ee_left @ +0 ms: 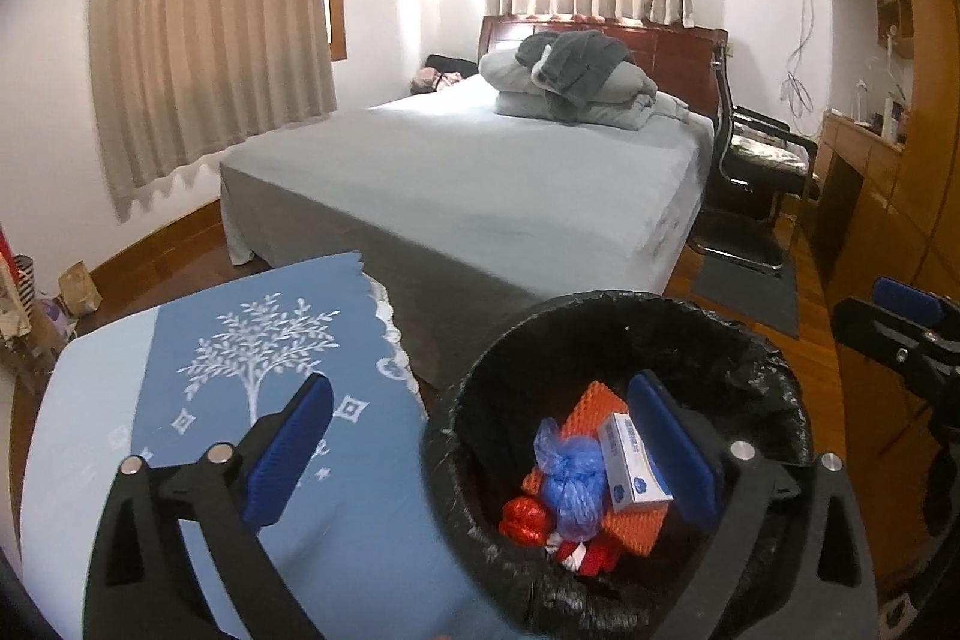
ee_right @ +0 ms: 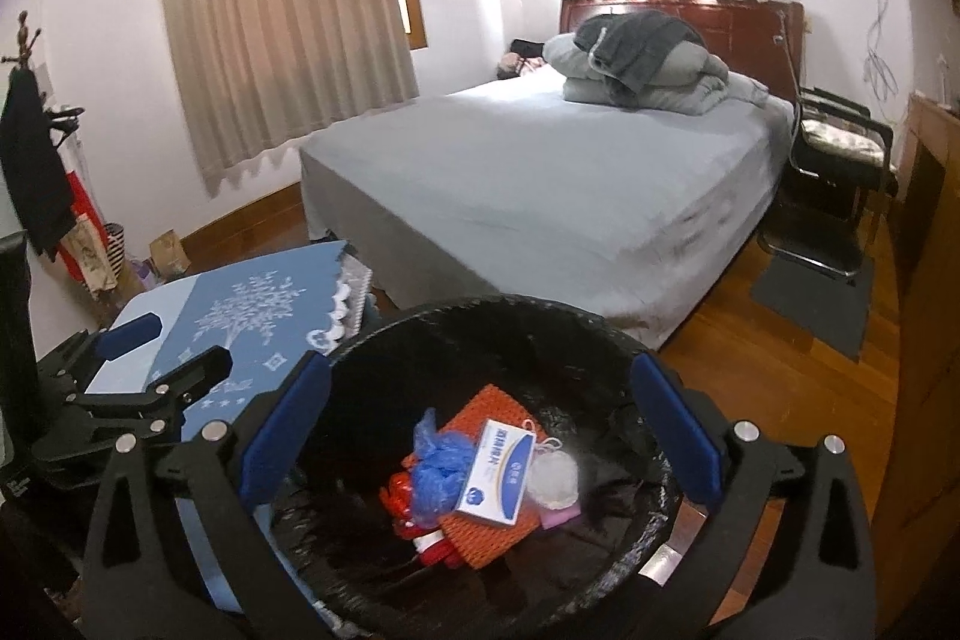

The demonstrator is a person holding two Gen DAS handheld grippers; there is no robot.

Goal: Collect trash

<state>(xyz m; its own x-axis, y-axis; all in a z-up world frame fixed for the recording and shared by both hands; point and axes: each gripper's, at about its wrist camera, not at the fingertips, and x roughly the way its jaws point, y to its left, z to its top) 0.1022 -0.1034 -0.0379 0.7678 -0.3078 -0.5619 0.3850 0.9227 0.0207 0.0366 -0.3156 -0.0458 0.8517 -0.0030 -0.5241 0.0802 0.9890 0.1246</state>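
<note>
Two grippers hovering over the bin, both sets of jaws spread wide, nothing held. Left gripper (ee_left: 480,451) half over the desk (ee_left: 150,460), half over the trash bin (ee_left: 774,376): one blue ribbed pad above the cloth, the other above the bin's inside. Right gripper (ee_right: 480,445) centred on the bin (ee_right: 480,319), rim filling the whole gap between the jaws.

Round bin, lined with a crinkly, glossy black bag. Down inside, between the right jaws: a flat orange mat (ee_right: 480,535) with a waffle-like bumpy surface, a scrunched blue plastic bag (ee_right: 435,478), a white and blue cardboard box (ee_right: 495,472) lying on top of the mat, something red and shiny (ee_right: 399,496) mostly buried, a pale fuzzy round pad (ee_right: 555,478) and a pink sliver under it. Print on the box too blurry to read. From the left wrist view only mat (ee_left: 591,406), bag (ee_left: 567,481), box (ee_left: 630,469) and red wrapper (ee_left: 525,517) showing; the rest hidden behind the far pad.

Desk to the left of both jaws, covered by a blue cloth (ee_right: 258,316) with a white tree print and lacy scalloped edge. Near edge of bin and desk cut off by the gripper bodies. Beyond the jaws, a bed (ee_right: 540,196) with grey sheet and folded grey bedding (ee_right: 648,64).
</note>
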